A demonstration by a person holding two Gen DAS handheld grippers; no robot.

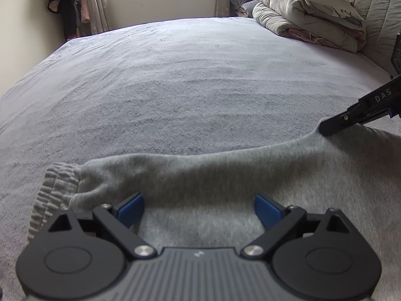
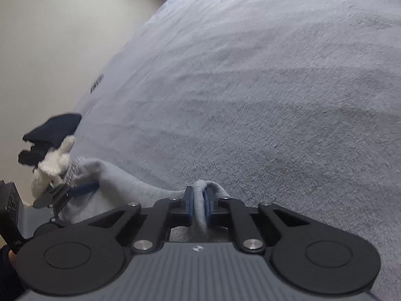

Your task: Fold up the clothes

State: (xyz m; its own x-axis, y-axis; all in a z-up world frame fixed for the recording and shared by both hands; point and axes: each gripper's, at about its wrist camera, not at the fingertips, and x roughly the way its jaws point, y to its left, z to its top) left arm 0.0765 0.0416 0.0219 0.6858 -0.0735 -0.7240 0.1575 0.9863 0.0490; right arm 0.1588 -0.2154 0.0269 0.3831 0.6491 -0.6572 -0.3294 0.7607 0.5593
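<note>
A grey sweatpants leg [image 1: 200, 170] lies across the near part of the bed, its ribbed cuff [image 1: 57, 183] at the left. My left gripper [image 1: 199, 207] stands open low over the leg, blue pads [image 1: 131, 208] wide apart with cloth spread between them. My right gripper [image 2: 199, 200] is shut on a raised fold of the grey cloth [image 2: 200, 188], which runs up between its pads. In the left wrist view the right gripper [image 1: 325, 129] pinches the garment's far edge at the right. The left gripper [image 2: 82, 188] shows at the left of the right wrist view, on the garment [image 2: 120, 183].
The bed [image 1: 175, 75] has a pale fleecy cover stretching far ahead. Folded duvets [image 1: 308, 12] are piled at its far right corner. Dark clothes [image 1: 67, 5] hang by the window. A dark item [image 2: 55, 128] and a white fluffy thing [image 2: 54, 165] sit at the bed's left edge.
</note>
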